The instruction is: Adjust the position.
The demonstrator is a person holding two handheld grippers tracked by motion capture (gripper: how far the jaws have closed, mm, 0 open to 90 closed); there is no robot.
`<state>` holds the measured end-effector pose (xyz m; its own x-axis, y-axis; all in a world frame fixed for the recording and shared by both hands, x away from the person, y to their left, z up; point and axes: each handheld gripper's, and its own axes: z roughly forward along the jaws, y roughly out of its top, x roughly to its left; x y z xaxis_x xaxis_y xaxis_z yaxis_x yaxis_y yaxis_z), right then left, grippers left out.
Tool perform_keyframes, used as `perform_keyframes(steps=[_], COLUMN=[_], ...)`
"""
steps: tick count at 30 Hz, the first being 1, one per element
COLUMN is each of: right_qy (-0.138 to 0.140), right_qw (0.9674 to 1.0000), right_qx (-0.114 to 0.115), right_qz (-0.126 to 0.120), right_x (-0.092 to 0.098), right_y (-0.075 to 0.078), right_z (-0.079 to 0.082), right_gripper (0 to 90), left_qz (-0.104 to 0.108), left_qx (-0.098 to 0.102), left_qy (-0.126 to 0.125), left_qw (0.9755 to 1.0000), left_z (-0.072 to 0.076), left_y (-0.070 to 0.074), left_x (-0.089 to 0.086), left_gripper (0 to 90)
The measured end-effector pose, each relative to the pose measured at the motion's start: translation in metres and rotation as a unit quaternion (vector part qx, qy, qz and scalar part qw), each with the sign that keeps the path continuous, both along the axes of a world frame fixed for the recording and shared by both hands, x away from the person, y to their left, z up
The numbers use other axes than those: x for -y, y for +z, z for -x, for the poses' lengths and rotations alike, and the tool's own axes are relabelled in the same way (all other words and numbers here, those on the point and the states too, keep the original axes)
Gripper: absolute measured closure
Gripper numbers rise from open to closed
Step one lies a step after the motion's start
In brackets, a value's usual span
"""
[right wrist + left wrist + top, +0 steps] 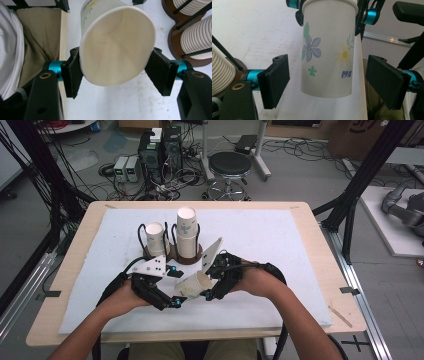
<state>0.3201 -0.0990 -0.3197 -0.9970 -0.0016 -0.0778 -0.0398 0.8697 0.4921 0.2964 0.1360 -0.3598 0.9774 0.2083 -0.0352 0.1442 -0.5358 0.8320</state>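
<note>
A white paper cup point(192, 285) printed with flowers lies on its side in the air between both grippers, low over the white mat. My right gripper point(207, 280) is shut on its rim. In the right gripper view the pads point(72, 72) squeeze the cup point(117, 45) mouth into an oval around the right gripper point(116, 72). My left gripper point(176, 287) is open around the cup's base. In the left gripper view the cup point(327, 50) hangs between the left gripper point(329, 82) pads point(275, 80) with a gap on each side.
A brown wooden holder point(172, 255) with black wire rods stands just behind the hands and carries two stacks of paper cups point(186, 232). The white mat point(280, 240) covers most of the wooden table point(320, 250). A stool point(230, 167) and computer boxes stand on the floor beyond.
</note>
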Motion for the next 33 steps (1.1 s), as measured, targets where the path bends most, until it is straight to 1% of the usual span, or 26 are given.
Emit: perform_keyframes(steps=[4,12,16,20,22,30,33], right_qy=[0.003,0.014,0.018,0.02,0.02,0.023,0.024], right_qw=[0.9998,0.9982,0.9976,0.997,0.9967,0.996,0.9958], right_qx=[0.007,0.013,0.014,0.014,0.014,0.011,0.009], right_qz=[0.018,0.056,0.065,0.074,0.077,0.085,0.088], right_x=[-0.005,-0.015,-0.019,-0.022,-0.024,-0.026,-0.028], right_y=[0.004,0.009,0.011,0.01,0.01,0.007,0.007], right_z=[0.001,0.002,0.002,0.002,0.002,0.003,0.003], right_gripper=[34.8,34.7,34.6,34.5,34.3,34.3,34.3], left_qz=[-0.01,-0.018,-0.024,-0.029,-0.029,-0.043,-0.05], left_qx=[-0.001,-0.002,-0.003,-0.005,-0.007,-0.01,-0.013], left_qy=[-0.002,-0.005,-0.008,-0.01,-0.01,-0.017,-0.02], left_qw=[0.9999,0.9998,0.9997,0.9995,0.9995,0.9989,0.9985], left_z=[0.0,-0.001,-0.002,-0.003,-0.003,-0.004,-0.004], left_y=[-0.001,-0.002,-0.002,-0.003,-0.004,-0.007,-0.008], left_x=[0.003,0.007,0.009,0.01,0.011,0.016,0.018], left_gripper=[19.6,19.7,19.9,22.7,23.5,27.6,30.7])
